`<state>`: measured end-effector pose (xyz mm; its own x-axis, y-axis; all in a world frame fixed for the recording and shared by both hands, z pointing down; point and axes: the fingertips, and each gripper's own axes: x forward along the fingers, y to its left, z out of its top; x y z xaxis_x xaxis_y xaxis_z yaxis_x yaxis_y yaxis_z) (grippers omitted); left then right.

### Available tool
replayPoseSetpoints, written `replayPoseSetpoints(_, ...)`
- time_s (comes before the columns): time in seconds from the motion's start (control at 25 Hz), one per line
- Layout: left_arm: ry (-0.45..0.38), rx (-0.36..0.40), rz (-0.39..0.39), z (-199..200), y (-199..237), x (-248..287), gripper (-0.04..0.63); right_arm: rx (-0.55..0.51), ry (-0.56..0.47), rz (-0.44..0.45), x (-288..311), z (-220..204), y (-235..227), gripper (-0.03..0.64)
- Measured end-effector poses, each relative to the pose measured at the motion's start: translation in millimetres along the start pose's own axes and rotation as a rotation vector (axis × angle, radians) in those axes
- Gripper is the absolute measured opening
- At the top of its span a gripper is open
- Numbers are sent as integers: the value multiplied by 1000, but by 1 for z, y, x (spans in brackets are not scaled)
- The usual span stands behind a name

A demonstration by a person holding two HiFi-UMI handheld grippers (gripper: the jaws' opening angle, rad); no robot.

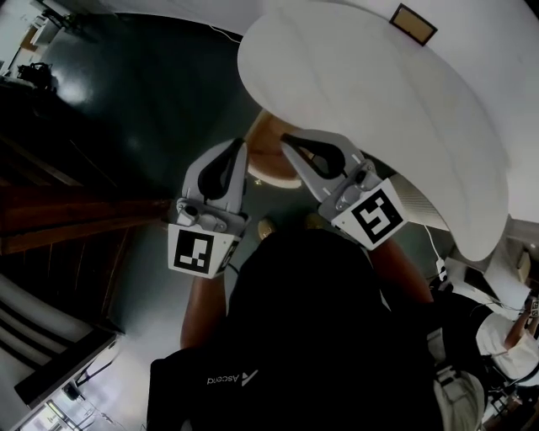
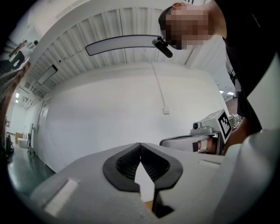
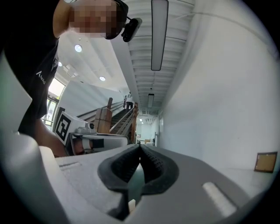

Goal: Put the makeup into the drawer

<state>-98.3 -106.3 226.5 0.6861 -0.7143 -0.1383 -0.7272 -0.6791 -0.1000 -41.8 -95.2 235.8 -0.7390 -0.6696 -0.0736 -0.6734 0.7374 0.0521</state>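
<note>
No makeup and no drawer show in any view. In the head view both grippers are held up close to the camera, side by side above a dark floor. My left gripper point(image 1: 240, 145) is shut with nothing between its dark pads; in its own view the left gripper point(image 2: 140, 145) points at a white wall, with the right gripper point(image 2: 205, 138) beside it. My right gripper point(image 1: 285, 139) is shut and empty too. In the right gripper view, the right gripper point(image 3: 140, 147) points along a corridor, the left gripper point(image 3: 94, 139) at its left. A tan rounded surface point(image 1: 269, 160) peeks out below the jaws.
A big curved white wall point(image 1: 379, 93) fills the upper right, with a small brown framed plate point(image 1: 413, 23) on it. A dark green floor point(image 1: 143, 93) lies at the left, with a wooden staircase point(image 1: 50, 210) beyond. Another person point(image 1: 505, 337) is at the lower right.
</note>
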Motion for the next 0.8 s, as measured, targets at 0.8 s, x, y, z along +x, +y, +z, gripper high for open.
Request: replayPoseSetpoints(0.8, 21, -13, -25, -9, -14, 3, 9, 11, 12, -46, -27, -14, -7, 3)
